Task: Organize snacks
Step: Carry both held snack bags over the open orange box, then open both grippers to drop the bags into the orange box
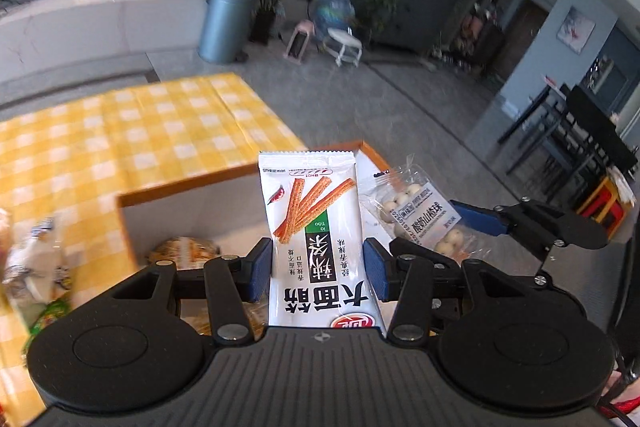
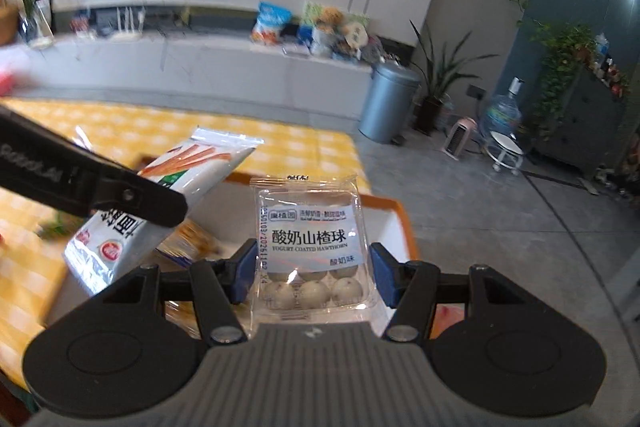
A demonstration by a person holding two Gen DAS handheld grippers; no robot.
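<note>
Pinched upright between the blue pads of the left tool point(image 1: 316, 267) is a white packet of spicy strips point(image 1: 314, 239), held above an orange-rimmed white box point(image 1: 168, 193). Just to its right, a clear pack of yogurt-coated hawthorn balls point(image 2: 310, 251) is clamped by the right tool point(image 2: 312, 273) over the same box. Other snack bags point(image 1: 186, 251) are seen inside the box, which rests on a yellow checked surface point(image 1: 120, 131). More snacks point(image 1: 32, 259) are blurred at the left.
</note>
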